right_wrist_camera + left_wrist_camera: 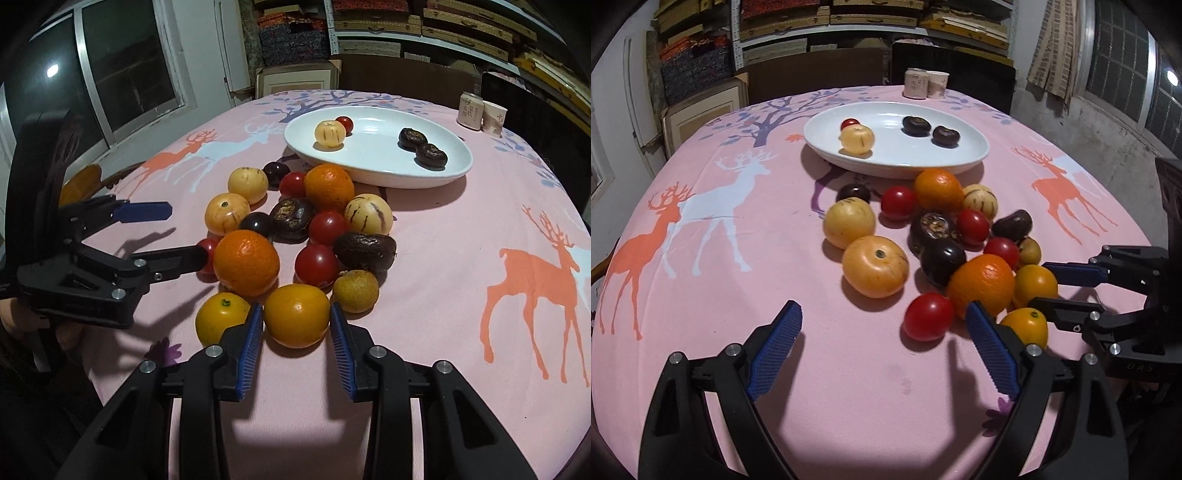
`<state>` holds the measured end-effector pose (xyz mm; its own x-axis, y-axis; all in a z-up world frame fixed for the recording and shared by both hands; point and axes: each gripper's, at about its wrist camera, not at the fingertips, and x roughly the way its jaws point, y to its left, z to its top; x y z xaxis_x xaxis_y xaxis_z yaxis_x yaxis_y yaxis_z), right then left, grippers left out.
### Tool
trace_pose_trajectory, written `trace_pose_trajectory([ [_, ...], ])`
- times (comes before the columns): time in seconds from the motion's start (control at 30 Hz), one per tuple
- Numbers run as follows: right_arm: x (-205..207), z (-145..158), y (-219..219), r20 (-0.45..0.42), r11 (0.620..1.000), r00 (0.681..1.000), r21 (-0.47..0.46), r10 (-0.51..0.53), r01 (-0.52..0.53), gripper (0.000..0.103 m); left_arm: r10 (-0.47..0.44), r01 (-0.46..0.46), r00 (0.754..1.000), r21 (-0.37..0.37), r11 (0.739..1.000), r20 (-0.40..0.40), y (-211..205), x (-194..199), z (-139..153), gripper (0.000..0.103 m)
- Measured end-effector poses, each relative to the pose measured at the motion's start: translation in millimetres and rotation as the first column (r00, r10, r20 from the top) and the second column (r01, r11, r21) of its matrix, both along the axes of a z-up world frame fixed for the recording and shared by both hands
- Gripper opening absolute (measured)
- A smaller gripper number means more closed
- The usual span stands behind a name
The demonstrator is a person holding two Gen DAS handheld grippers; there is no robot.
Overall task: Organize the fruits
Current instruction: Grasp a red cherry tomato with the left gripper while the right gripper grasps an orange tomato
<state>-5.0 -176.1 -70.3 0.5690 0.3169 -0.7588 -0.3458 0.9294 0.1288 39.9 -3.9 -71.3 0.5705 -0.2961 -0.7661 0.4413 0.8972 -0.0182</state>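
Right tongs (296, 325), parted, bracket a smooth, firm, roll-prone yellow-orange citrus fruit (296, 315) at its widest girth; left tongs (882, 325) gape empty.

Left tongs (882, 343) spread wide, low over table, right tongs (296, 325) parted, narrower gap

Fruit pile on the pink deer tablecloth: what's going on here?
A person with a gripper in each hand is sorting fruit onto a white plate. The right gripper is open, its fingers either side of a small orange at the near edge of the pile, not yet closed. The left gripper is open and holds nothing, beside a red tomato. The plate holds four pieces so far; most fruit is on the cloth.
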Motion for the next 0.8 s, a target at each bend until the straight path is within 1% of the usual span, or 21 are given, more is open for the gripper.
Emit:
trace_pose_trajectory([
  [0.1,-3,0,-2,-0.008,1.0,1.0,0.005,-0.001,0.001,0.037,-0.04,0.04,0.999,0.018,0.999,0.016,-10,-6,-4,0.084],
  [0.13,-4,1,-4,-0.012,1.0,1.0,0.01,-0.003,0.003,0.037,-0.047,0.047,0.999,0.011,0.999,0.016,-11,-6,-5,0.081],
  [0.2,-6,1,-7,-0.014,1.0,1.0,0.011,-0.013,0.013,0.037,-0.067,0.067,0.998,-0.01,0.998,0.014,-10,-7,-5,0.075],
  [0.27,-9,2,-10,-0.013,1.0,1.0,0.012,-0.022,0.022,0.037,-0.095,0.095,0.995,-0.011,0.995,0.01,-11,-9,-4,0.064],
  [0.3,-9,3,-12,-0.013,1.0,1.0,0.015,-0.024,0.024,0.037,-0.112,0.112,0.994,-0.01,0.994,0.006,-11,-10,-4,0.061],
  [0.47,-12,5,-17,-0.004,0.999,1.0,0.022,-0.024,0.024,0.037,-0.176,0.176,0.984,-0.006,0.984,0.009,-5,-10,-7,0.061],
  [0.5,-12,4,-17,-0.005,0.999,1.0,0.022,-0.023,0.024,0.037,-0.177,0.177,0.984,-0.005,0.984,0.014,-4,-9,-7,0.062],
  [0.57,-10,2,-16,-0.011,1.0,1.0,0.018,-0.022,0.022,0.037,-0.184,0.184,0.983,-0.001,0.983,-0.002,-9,-2,-12,0.069],
  [0.6,-10,0,-16,-0.012,1.0,1.0,0.017,-0.021,0.021,0.037,-0.195,0.195,0.981,0.009,0.981,-0.019,-13,0,-16,0.07],
  [0.63,-10,0,-15,-0.008,1.0,1.0,0.017,-0.022,0.022,0.037,-0.203,0.204,0.978,0.035,0.978,-0.044,-19,2,-21,0.07],
  [0.67,-9,0,-16,-0.008,1.0,1.0,0.019,-0.024,0.024,0.037,-0.203,0.205,0.979,0.055,0.977,-0.035,-22,2,-21,0.07],
  [0.73,-10,0,-16,-0.011,0.999,1.0,0.026,-0.026,0.026,0.037,-0.211,0.213,0.976,0.059,0.975,-0.044,-26,3,-23,0.07],
  [0.77,-10,0,-17,-0.012,0.999,1.0,0.025,-0.025,0.026,0.037,-0.204,0.206,0.978,0.059,0.977,-0.04,-26,3,-23,0.063],
  [0.8,-10,0,-17,-0.011,0.999,1.0,0.025,-0.025,0.026,0.037,-0.2,0.202,0.979,0.057,0.978,-0.036,-26,3,-22,0.061],
])
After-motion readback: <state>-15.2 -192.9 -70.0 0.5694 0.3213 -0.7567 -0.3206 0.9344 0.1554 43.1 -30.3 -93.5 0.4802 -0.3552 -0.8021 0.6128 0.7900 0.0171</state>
